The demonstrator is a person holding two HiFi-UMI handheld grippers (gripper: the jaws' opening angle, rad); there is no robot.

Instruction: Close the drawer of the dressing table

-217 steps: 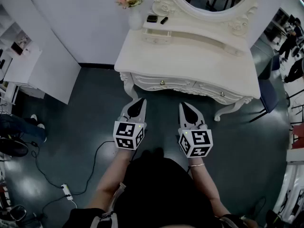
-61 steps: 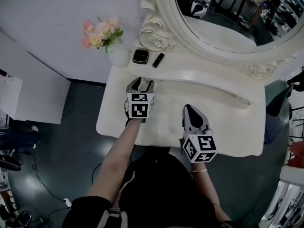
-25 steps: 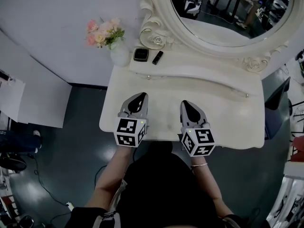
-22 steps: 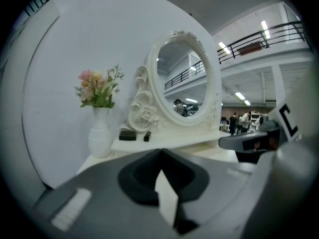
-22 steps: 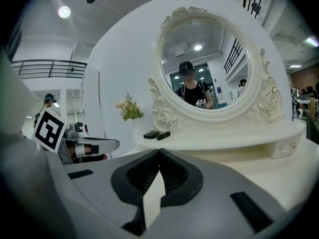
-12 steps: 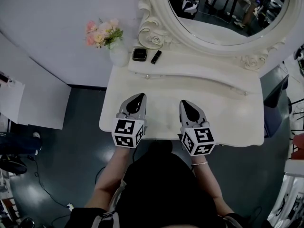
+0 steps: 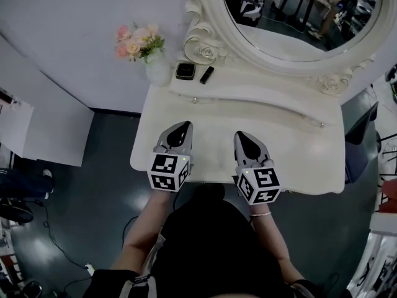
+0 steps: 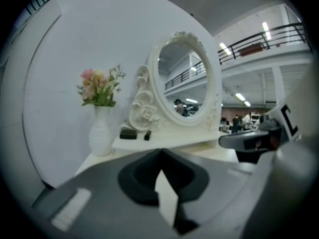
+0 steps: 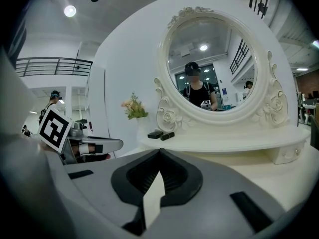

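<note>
Dressing table (image 7: 298, 148): cream-white, smooth curved tabletop (image 7: 211, 135), carved scrolls and roses round an oval mirror (image 7: 291, 11).
Drawer (image 7: 200, 98): small, round-knobbed, at the left end of the raised shelf (image 7: 260, 87) below the mirror, front in line with the shelf's face.
On the shelf: square black box (image 7: 185, 71), short black tube (image 7: 206, 74).
Beside it: white bulbous vase (image 7: 157, 73), pink flowers (image 7: 138, 41).
Left gripper (image 7: 181, 129), right gripper (image 7: 243, 136): grey, pointed, side by side over the tabletop's front edge, jaws clenched on nothing.
</note>
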